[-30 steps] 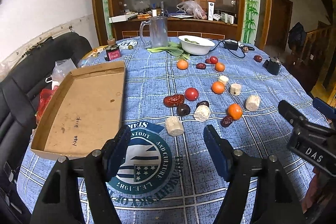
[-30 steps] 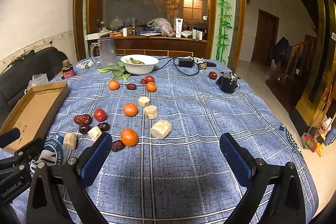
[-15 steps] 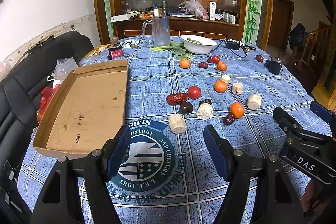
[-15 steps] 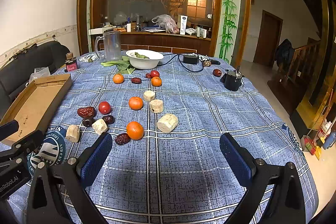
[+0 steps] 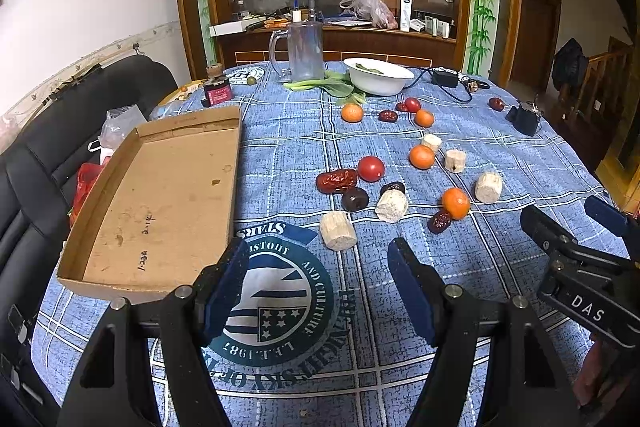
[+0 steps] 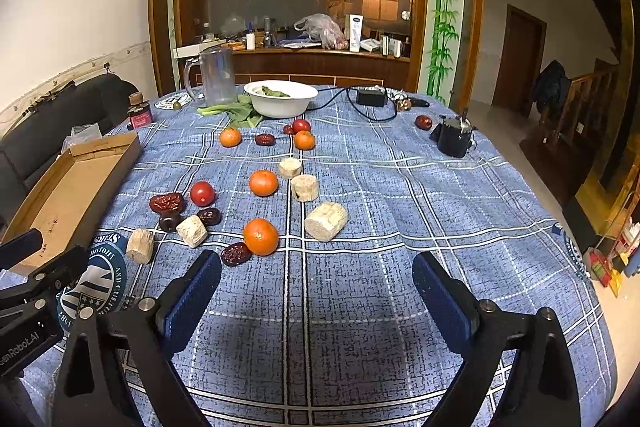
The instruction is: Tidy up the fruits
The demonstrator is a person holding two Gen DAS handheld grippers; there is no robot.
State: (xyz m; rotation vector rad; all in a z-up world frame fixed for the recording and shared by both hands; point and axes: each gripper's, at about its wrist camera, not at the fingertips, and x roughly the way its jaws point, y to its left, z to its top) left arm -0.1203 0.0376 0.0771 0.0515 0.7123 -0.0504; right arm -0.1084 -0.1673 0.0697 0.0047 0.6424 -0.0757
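Observation:
Fruit lies scattered on the blue checked tablecloth: oranges (image 5: 455, 202) (image 6: 261, 236), red tomatoes (image 5: 370, 168) (image 6: 202, 193), dark red dates (image 5: 336, 181) (image 6: 166, 203) and pale cut cylinders (image 5: 338, 230) (image 6: 326, 221). An empty cardboard tray (image 5: 160, 187) lies at the left; it also shows in the right wrist view (image 6: 60, 195). My left gripper (image 5: 318, 269) is open and empty, just short of the nearest pale cylinder. My right gripper (image 6: 316, 279) is open and empty, just short of the nearest orange.
A white bowl (image 5: 378, 77) with greens, a glass mug (image 5: 304, 51), a small red jar (image 5: 217, 91) and a black cable adapter (image 5: 444, 79) stand at the table's far side. A small black pot (image 6: 454, 139) sits far right. A black sofa (image 5: 48, 131) lies left.
Both grippers have drawn nearer to the fruit and tilted a little; the fruit sits lower in both views. Nothing on the table moved.

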